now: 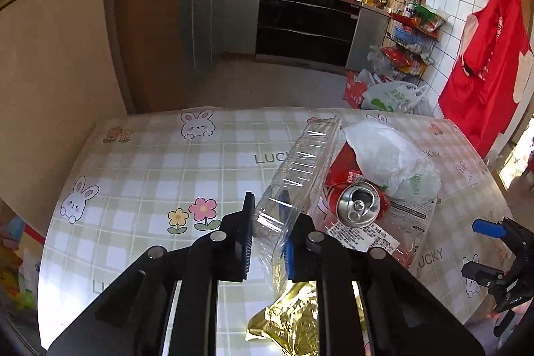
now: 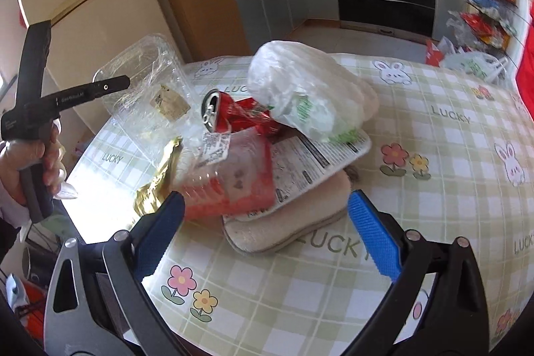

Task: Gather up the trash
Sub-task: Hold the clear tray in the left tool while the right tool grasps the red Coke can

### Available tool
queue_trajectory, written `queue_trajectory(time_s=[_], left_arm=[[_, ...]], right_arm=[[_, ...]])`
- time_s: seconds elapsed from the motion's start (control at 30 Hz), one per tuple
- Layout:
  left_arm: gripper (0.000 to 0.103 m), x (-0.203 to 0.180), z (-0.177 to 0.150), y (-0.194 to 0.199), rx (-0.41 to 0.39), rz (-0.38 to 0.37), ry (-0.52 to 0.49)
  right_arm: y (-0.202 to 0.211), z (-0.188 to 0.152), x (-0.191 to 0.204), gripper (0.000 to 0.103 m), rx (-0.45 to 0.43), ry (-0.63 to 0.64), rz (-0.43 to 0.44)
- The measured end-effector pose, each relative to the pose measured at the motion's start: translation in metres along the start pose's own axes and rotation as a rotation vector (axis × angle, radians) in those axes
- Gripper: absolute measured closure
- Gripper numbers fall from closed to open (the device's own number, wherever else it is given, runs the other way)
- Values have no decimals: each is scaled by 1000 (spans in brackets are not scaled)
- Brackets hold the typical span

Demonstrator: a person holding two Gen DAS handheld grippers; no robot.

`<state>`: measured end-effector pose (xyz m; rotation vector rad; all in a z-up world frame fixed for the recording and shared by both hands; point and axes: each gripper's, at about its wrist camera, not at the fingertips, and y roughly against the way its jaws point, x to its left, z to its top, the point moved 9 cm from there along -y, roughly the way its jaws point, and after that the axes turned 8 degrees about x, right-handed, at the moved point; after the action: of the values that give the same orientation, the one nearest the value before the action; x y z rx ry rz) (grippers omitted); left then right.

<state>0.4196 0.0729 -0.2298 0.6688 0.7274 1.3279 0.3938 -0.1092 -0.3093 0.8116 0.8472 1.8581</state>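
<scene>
My left gripper (image 1: 267, 232) is shut on a clear plastic clamshell container (image 1: 297, 175) and holds it tilted above the table; the container also shows in the right wrist view (image 2: 147, 89). A pile of trash lies beside it: a red soda can (image 1: 358, 206) (image 2: 217, 115), a white plastic bag (image 1: 390, 162) (image 2: 300, 92), a printed white wrapper (image 2: 320, 162), a red-and-clear plastic tray (image 2: 230, 186), a gold foil wrapper (image 1: 290, 319) (image 2: 160, 179) and a beige slipper-like pad (image 2: 293, 222). My right gripper (image 2: 267, 236) is open and empty, just in front of the pile.
The table (image 1: 150, 172) has a green checked cloth with rabbits and flowers. Beyond its far edge lie the kitchen floor, an oven (image 1: 307, 22), a wire rack of packets (image 1: 410, 35), and bags on the floor (image 1: 390, 95). A red apron (image 1: 484, 62) hangs at the right.
</scene>
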Motion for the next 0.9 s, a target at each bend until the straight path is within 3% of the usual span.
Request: queue_trajectory(time_s=[0.07, 0.27, 0.47, 0.7, 0.9], left_arm=[[88, 8, -2, 1, -9, 16, 13], [88, 30, -6, 15, -59, 22, 64], [88, 52, -11, 44, -130, 26, 118], [88, 81, -33, 66, -156, 14, 198], [88, 104, -49, 82, -183, 18, 264]], right_arm=[[-8, 8, 7, 19, 20, 46, -8], [-29, 32, 28, 25, 54, 160, -11], [-60, 54, 58, 25, 87, 312, -41], [-108, 77, 87, 26, 146, 463, -121], [-152, 93, 106, 27, 253, 599, -172]])
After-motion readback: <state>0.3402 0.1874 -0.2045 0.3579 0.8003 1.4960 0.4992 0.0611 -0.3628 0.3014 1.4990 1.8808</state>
